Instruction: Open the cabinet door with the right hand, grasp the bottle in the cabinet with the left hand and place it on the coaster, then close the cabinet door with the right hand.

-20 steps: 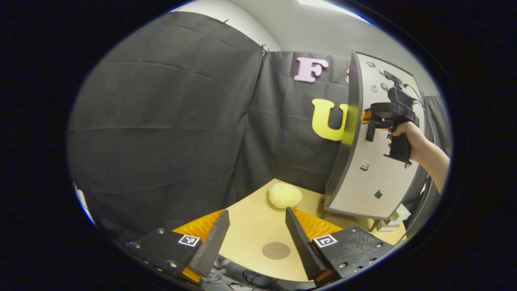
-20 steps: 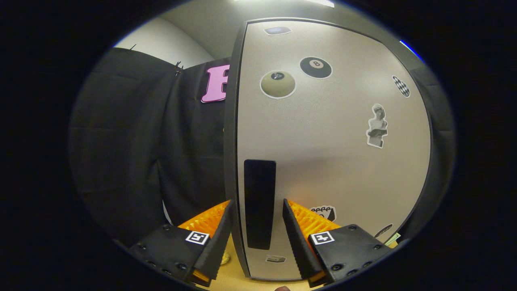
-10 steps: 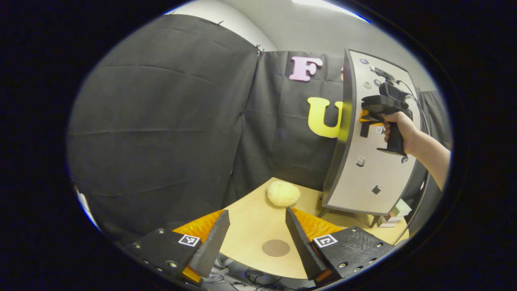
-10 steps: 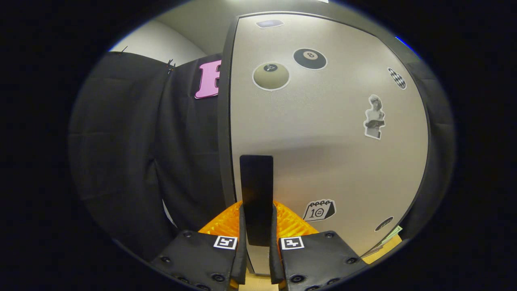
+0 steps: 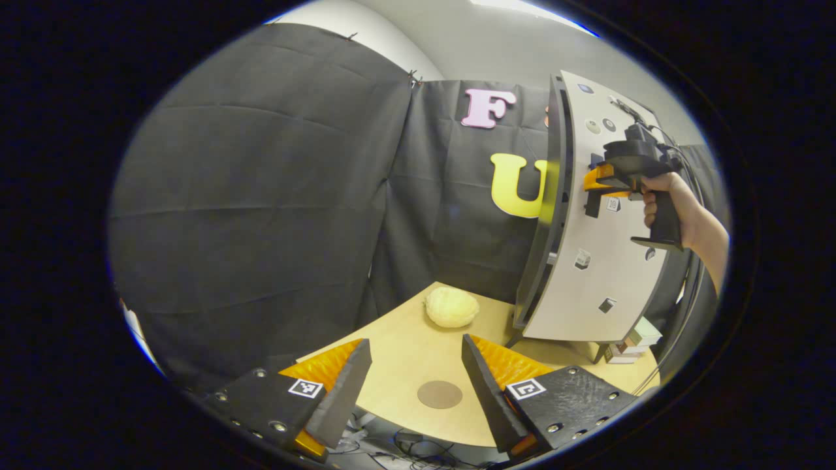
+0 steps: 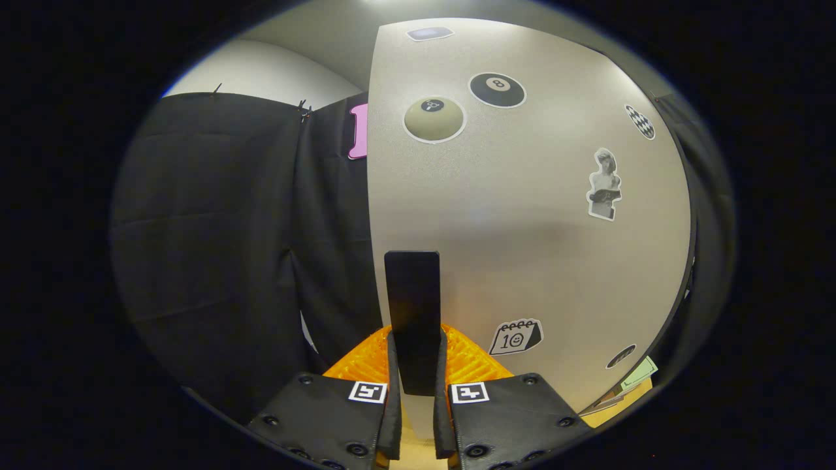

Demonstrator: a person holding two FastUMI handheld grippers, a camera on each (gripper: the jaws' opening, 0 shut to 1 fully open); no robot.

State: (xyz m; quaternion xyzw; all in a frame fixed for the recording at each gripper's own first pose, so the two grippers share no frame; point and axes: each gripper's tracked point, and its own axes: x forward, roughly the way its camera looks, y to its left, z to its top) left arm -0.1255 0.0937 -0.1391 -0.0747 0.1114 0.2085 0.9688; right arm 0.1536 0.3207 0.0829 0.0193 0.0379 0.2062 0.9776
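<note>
While the right gripper (image 6: 415, 418) clamps both fingers on the black handle (image 6: 412, 313) of the cabinet door (image 6: 535, 215), the handle stands upright between the two pads, its lower end pinched and its upper part rising above them. The pale grey door face carries several stickers and spreads to the right of the handle.

From the left gripper view, the cabinet door (image 5: 597, 261) stands slightly ajar from the dark cabinet body (image 5: 545, 215), with a narrow gap along its left edge. The right gripper (image 5: 597, 186) meets the door high up, held by a hand (image 5: 666, 196).

Low over the near edge of the wooden table (image 5: 405, 352), the left gripper (image 5: 416, 382) hangs with its fingers wide apart and nothing between them. A round brown coaster (image 5: 439, 394) lies on the table between those fingers, farther off. A pale yellow lump (image 5: 451, 307) sits beyond it, near the cabinet's foot. Whether a bottle stands inside the cabinet cannot be told.
</note>
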